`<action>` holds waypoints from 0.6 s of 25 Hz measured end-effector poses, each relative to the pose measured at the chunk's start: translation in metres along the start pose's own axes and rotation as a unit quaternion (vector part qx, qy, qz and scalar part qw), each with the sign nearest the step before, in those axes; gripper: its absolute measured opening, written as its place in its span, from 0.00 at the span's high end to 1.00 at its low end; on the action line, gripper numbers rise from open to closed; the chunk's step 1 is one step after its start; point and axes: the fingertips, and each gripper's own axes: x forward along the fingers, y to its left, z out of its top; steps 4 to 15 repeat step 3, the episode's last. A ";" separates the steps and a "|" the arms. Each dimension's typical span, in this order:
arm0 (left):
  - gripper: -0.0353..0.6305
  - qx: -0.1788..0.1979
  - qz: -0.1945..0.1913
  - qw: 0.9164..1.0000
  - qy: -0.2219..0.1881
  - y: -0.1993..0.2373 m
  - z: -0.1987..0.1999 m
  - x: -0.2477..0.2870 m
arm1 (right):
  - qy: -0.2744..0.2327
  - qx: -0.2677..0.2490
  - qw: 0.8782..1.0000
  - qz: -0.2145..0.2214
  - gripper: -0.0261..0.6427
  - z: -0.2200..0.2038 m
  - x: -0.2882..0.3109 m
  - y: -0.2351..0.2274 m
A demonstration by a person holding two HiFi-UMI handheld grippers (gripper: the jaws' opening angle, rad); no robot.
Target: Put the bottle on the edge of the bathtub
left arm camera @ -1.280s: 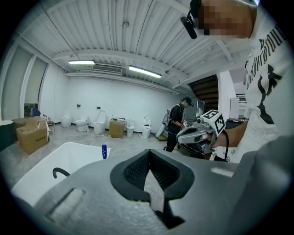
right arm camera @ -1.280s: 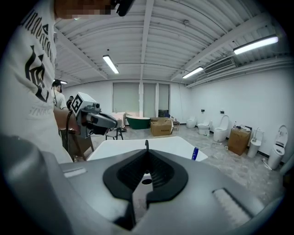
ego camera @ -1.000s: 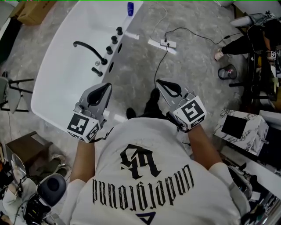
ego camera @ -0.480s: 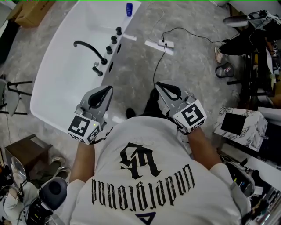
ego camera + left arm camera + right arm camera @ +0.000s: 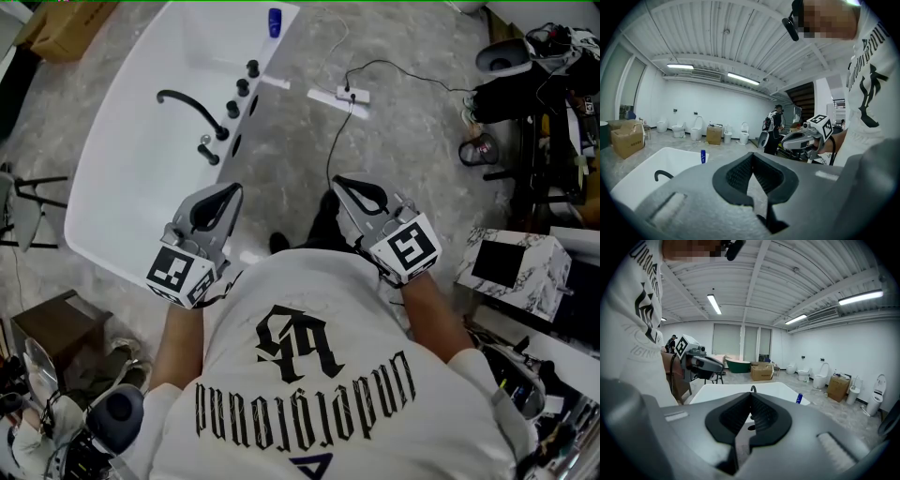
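Bright ceiling strip lights point(image 5: 742, 78) — fisheye-bent, dark-cornered edges

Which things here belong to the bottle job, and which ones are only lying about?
Job: blue bottle, white bathtub, left gripper, right gripper, both shut and empty.
Lying about: power strip, cardboard box, marble-patterned box.

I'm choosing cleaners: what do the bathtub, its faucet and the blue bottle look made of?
Bathtub: glossy white, likely acrylic or enamel, going by its smooth sheen.
Faucet: matte black, probably coated metal, given the thin arched spout.
Bottle: blue, probably plastic; too small to confirm.
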 end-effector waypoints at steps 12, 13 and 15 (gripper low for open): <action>0.94 0.001 -0.002 1.000 -0.006 -0.001 -0.003 0.000 | 0.002 -0.003 1.000 0.000 0.96 -0.004 -0.002 0.002; 0.94 0.001 -0.002 1.000 -0.006 -0.001 -0.003 0.000 | 0.002 -0.003 1.000 0.000 0.96 -0.004 -0.002 0.002; 0.94 0.001 -0.002 1.000 -0.006 -0.001 -0.003 0.000 | 0.002 -0.003 1.000 0.000 0.96 -0.004 -0.002 0.002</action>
